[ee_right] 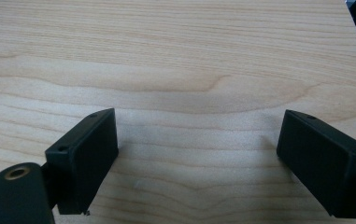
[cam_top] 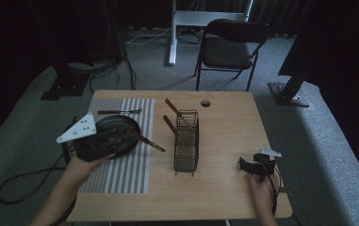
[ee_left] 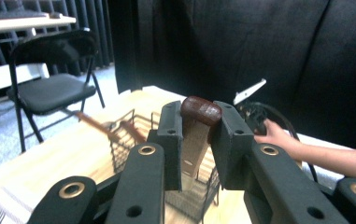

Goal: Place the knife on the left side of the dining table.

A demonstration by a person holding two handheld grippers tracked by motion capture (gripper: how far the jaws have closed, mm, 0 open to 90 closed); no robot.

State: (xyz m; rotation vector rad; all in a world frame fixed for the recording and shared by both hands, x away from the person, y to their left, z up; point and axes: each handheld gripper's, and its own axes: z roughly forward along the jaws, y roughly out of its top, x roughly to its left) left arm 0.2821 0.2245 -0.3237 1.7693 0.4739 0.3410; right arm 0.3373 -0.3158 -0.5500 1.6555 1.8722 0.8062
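Wire basket [cam_top: 187, 141] holds two brown-handled utensils [cam_top: 173, 123]; left tool [ee_left: 198, 126] grips third.

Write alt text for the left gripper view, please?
Two black jaws of the left gripper clamp a brown-handled utensil, its handle end poking up between them. Beyond lie a wire basket on the wooden table, a black chair, and the person's other hand.

Two grippers: left [cam_top: 129, 137], right [cam_top: 244, 165]. One wire basket [cam_top: 186, 141]. One dark plate [cam_top: 120, 126]. One striped mat [cam_top: 125, 165]. Four wooden-handled utensils: one held [ee_left: 200, 112], two in basket [cam_top: 171, 107], one far left [cam_top: 118, 112].
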